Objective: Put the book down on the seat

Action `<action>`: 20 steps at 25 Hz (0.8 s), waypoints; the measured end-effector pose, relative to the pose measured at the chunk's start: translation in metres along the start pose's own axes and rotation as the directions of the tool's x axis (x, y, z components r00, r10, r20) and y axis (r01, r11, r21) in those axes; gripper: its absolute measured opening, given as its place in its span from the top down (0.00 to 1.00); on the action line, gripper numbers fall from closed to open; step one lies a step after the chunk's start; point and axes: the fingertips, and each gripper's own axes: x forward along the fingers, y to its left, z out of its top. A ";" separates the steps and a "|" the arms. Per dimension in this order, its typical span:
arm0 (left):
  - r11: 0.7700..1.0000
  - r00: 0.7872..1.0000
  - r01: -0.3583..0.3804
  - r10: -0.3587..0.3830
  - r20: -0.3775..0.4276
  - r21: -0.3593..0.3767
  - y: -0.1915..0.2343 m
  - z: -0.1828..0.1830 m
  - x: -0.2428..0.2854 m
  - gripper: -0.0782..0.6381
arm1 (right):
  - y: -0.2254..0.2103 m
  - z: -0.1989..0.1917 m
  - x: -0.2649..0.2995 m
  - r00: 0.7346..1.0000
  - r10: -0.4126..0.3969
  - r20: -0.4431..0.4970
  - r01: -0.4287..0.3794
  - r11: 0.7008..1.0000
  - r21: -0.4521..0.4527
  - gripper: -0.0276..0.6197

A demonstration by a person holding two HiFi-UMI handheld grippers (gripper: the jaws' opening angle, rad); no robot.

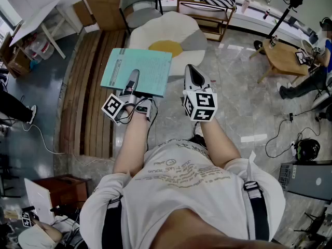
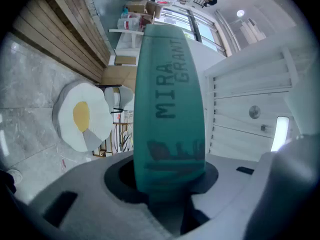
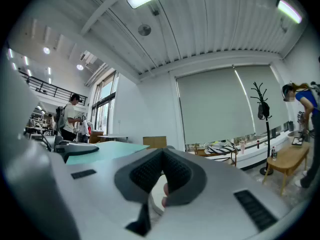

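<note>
- The wooden slatted platform (image 1: 91,87) runs along the person's left. Pale marble floor (image 1: 233,87) fills the rest of the way ahead.
- A seat cushion shaped like a fried egg (image 1: 174,32) lies on the floor straight ahead. A grey chair (image 1: 139,7) stands just behind it. Which of the two is the seat meant I cannot tell, though the cushion is the nearer.
- The teal book (image 1: 140,69) is held flat in the air, between the person and the cushion. In the head view its far edge overlaps the cushion's near rim. It rests on nothing yet.
- The left hand-held gripper (image 1: 134,79) is clenched on the book at its near edge, one jaw above the cover and one below. Its own view shows the spine, lettered MIRA GRANT, standing between the jaws.
- The right hand-held gripper (image 1: 191,71) hangs beside the book, apart from it. Its jaws are pressed together on nothing.
- Step in hand, as I judge it: carrying the book toward the seat. The next move calls for reaching forward, lowering the book level onto the seat, then letting the left jaws go.
</note>
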 end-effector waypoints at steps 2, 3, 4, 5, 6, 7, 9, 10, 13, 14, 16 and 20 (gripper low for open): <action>1.000 1.000 0.013 -0.013 -0.007 0.018 -0.007 0.000 0.005 0.66 | 0.001 0.000 0.001 1.000 0.007 -0.003 -0.007 1.000 0.017 0.91; 1.000 1.000 0.014 -0.014 -0.009 0.028 -0.008 0.001 0.007 0.66 | 0.001 0.000 0.002 1.000 0.009 -0.004 -0.009 1.000 0.022 0.91; 0.999 1.000 0.010 -0.009 -0.008 0.039 -0.007 0.002 0.007 0.66 | 0.001 0.000 0.002 1.000 0.010 -0.004 -0.010 1.000 0.024 0.92; 0.999 1.000 0.004 -0.003 -0.006 0.046 -0.006 0.002 0.007 0.66 | 0.001 -0.001 0.002 1.000 0.010 -0.004 -0.010 1.000 0.024 0.91; 0.999 1.000 -0.004 0.004 -0.004 0.047 -0.005 0.002 0.007 0.66 | 0.001 -0.001 0.001 1.000 0.009 -0.004 -0.009 1.000 0.023 0.91; 0.999 1.000 -0.013 0.013 -0.003 0.043 -0.005 0.002 0.006 0.66 | 0.000 -0.002 0.001 1.000 0.007 -0.004 -0.007 1.000 0.022 0.91; 0.999 1.000 -0.022 0.023 -0.003 0.040 -0.005 0.000 0.007 0.66 | -0.001 -0.004 0.001 1.000 0.004 -0.006 -0.004 1.000 0.024 0.91; 0.999 1.000 -0.019 0.020 -0.007 0.046 -0.005 0.000 0.007 0.66 | -0.002 -0.005 0.001 1.000 0.006 -0.008 -0.006 1.000 0.027 0.91; 0.997 1.000 -0.015 0.016 -0.017 0.069 -0.003 -0.001 0.008 0.66 | -0.002 -0.006 0.000 1.000 0.013 -0.007 -0.013 0.999 0.041 0.91; 0.997 1.000 -0.016 0.018 -0.021 0.075 -0.003 -0.003 0.010 0.66 | -0.004 -0.007 0.000 1.000 0.012 -0.006 -0.011 0.999 0.047 0.91; 0.997 0.999 -0.022 0.024 -0.029 0.077 0.000 -0.008 0.013 0.66 | -0.009 -0.009 0.000 1.000 0.002 -0.007 -0.002 0.998 0.065 0.91; 0.997 0.999 -0.034 0.036 -0.031 0.070 0.005 -0.021 0.024 0.66 | -0.031 -0.016 0.006 0.999 -0.024 -0.028 0.027 0.996 0.089 0.91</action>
